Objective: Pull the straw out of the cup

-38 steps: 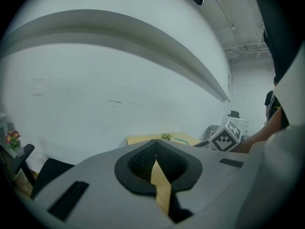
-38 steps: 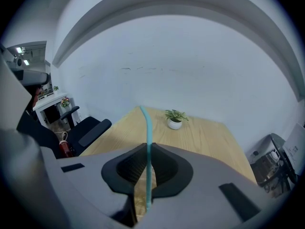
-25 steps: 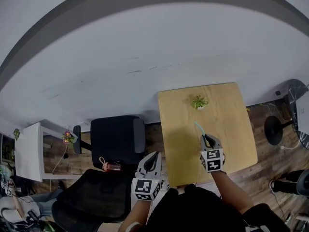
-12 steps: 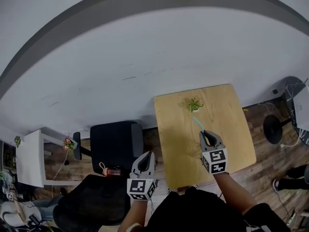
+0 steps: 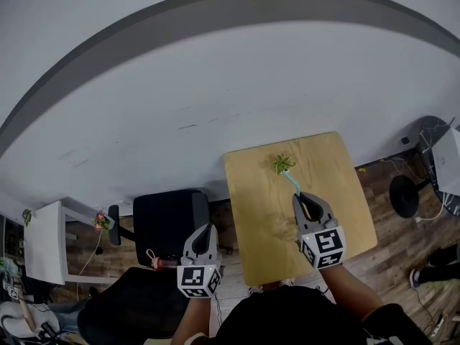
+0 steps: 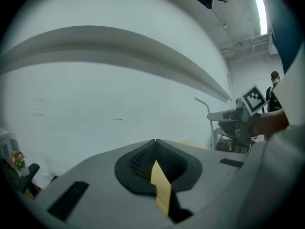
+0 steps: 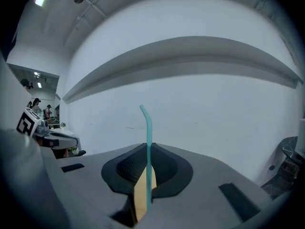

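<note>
A thin teal straw (image 5: 291, 183) with a bent top stands up out of my right gripper (image 5: 305, 198), which is shut on it above the square wooden table (image 5: 262, 236). In the right gripper view the straw (image 7: 148, 137) runs upright between the closed pads, against the white wall. My left gripper (image 5: 205, 230) hovers off the table's left edge, shut with nothing in it; its pads (image 6: 143, 159) meet. The left gripper view also catches the right gripper (image 6: 238, 123) off to its right. No cup shows in any view.
A small green potted plant (image 5: 282, 164) sits at the table's far side. A black office chair (image 5: 169, 218) stands left of the table, a white side table (image 5: 43, 243) further left. A round black stand base (image 5: 402, 196) is on the floor at right.
My right gripper has risen with the straw held in it, looming larger in the head view. The left gripper has lifted slightly beside the table.
</note>
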Tool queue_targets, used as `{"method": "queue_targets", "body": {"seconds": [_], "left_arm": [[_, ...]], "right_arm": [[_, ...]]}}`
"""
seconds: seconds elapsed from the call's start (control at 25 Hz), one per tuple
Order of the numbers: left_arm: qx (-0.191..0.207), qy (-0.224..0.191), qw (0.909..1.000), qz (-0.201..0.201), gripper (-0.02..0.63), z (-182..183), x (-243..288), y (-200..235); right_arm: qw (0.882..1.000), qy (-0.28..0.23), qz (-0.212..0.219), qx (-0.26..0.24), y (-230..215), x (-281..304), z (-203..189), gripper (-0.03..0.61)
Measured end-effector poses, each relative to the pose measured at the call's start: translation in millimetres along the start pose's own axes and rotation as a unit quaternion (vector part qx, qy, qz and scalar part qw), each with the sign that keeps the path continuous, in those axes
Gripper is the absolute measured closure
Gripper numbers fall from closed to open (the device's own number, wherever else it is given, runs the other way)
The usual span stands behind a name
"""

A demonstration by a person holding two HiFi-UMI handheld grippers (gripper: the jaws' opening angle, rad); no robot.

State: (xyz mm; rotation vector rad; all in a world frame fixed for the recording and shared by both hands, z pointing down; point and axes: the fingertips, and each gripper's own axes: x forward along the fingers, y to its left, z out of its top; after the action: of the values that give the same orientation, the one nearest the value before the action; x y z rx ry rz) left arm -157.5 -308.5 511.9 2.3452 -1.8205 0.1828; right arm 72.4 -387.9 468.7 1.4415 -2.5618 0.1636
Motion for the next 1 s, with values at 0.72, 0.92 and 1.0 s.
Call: {"method": "queue_targets", "body": {"seconds": [0.72,0.92,1.0], "left_arm": [[0.008,-0.025,0.9994,-0.022,0.595,28.5,-1.2,-38.6],[0.011,-0.025,0.9992,-0.029,0.595,25.5,-8.9,-52.2],[0.008,-0.025,0.9993,-0.028,0.595,24.7,-11.1,-54.3]], "right_arm": [[0.992,-0.117,0.032,-0.022,10.5,-55.5,55.6,0.538],[0.991,-0.128,0.027,-0.027,6.9,-68.3,57.8,0.538],[0.991,-0.128,0.028,-0.028,5.8,-71.0,57.5,0.538]]}}
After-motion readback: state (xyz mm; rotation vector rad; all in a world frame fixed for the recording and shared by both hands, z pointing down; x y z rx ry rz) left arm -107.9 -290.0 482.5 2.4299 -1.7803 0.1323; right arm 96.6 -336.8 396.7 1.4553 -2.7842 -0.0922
